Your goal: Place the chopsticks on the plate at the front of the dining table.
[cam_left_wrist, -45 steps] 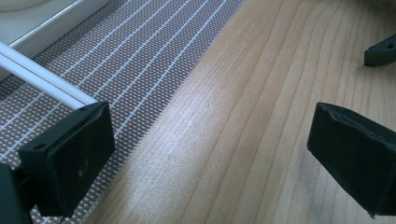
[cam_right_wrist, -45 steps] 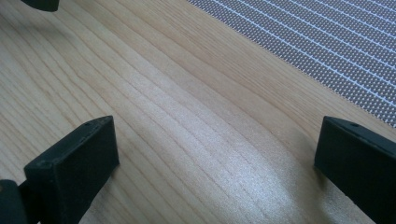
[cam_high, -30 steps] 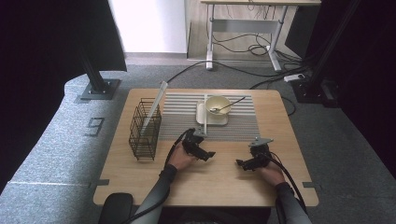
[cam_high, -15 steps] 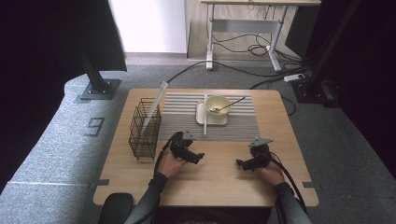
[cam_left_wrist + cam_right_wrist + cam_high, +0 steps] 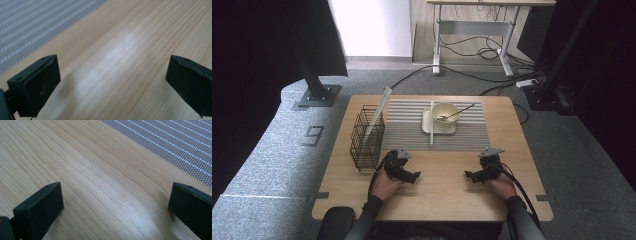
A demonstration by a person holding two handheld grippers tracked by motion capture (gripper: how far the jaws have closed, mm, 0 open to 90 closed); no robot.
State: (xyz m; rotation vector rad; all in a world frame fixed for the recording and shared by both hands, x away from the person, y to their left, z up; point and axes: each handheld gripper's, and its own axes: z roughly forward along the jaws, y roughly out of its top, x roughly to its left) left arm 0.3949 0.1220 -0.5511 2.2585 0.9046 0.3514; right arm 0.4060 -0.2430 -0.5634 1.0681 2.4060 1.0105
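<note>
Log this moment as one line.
left gripper: open, empty | right gripper: open, empty | both low over table | wire rack nearest left

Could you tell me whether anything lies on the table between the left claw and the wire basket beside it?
Nothing visible does. The left claw rests open on bare wood, and the wire basket stands just beyond and outward of it, with only tabletop between.

Black wire basket [image 5: 367, 137], upright, table's left.

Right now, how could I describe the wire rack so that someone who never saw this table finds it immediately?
Start at the wooden table and go to its left edge, beside the striped grey mat. The black wire rack stands there upright. It is the sole open wire thing, and a long pale flat piece leans out of it.
</note>
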